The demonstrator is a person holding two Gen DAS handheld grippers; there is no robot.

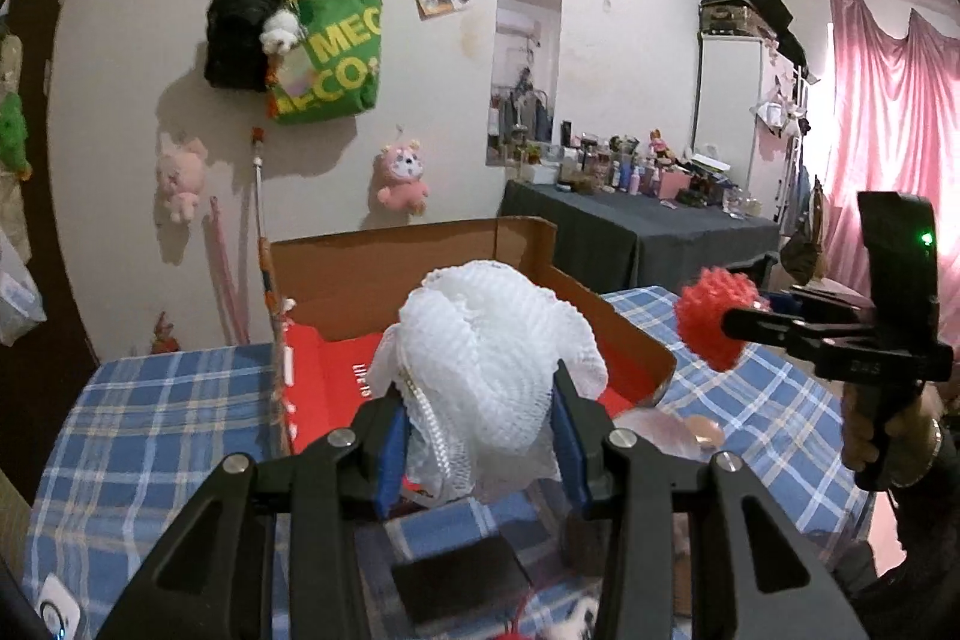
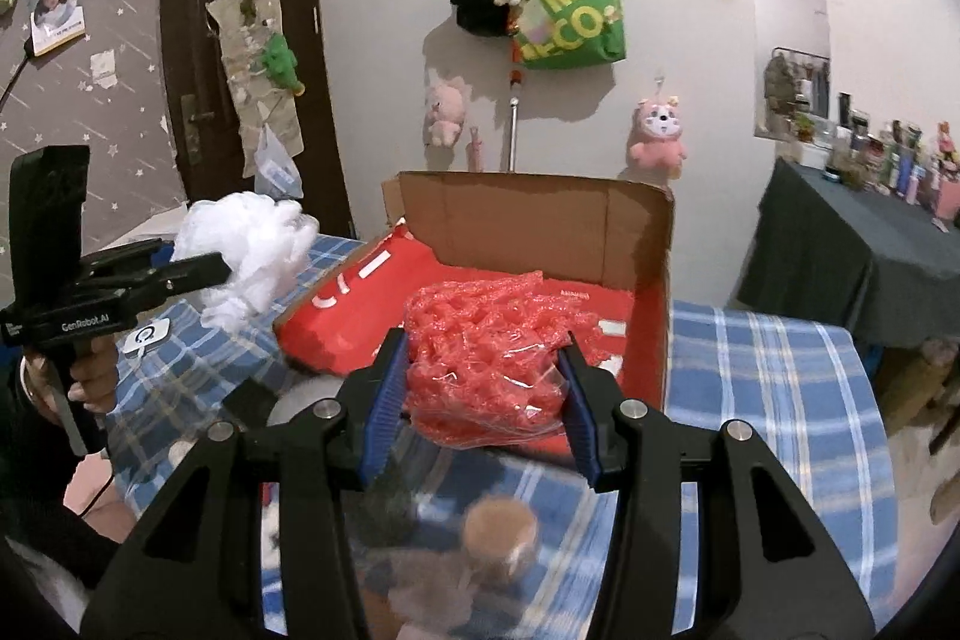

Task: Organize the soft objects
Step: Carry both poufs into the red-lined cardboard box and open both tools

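My left gripper [image 1: 480, 400] is shut on a white mesh bath puff [image 1: 489, 358] and holds it above the table in front of the open cardboard box [image 1: 414, 274]. My right gripper [image 2: 483, 382] is shut on a red mesh puff [image 2: 486, 352] and holds it over the near edge of the box [image 2: 528, 220], which has a red lining. The right gripper with the red puff [image 1: 714, 319] shows at the right in the left wrist view. The left gripper with the white puff [image 2: 246, 250] shows at the left in the right wrist view.
The box stands on a table with a blue plaid cloth [image 1: 150, 412]. A blurred brown plush toy in clear wrap [image 2: 498, 526] lies below my right gripper. A dark dresser with bottles [image 1: 636, 220] stands behind at the right. Bags and plush toys hang on the wall.
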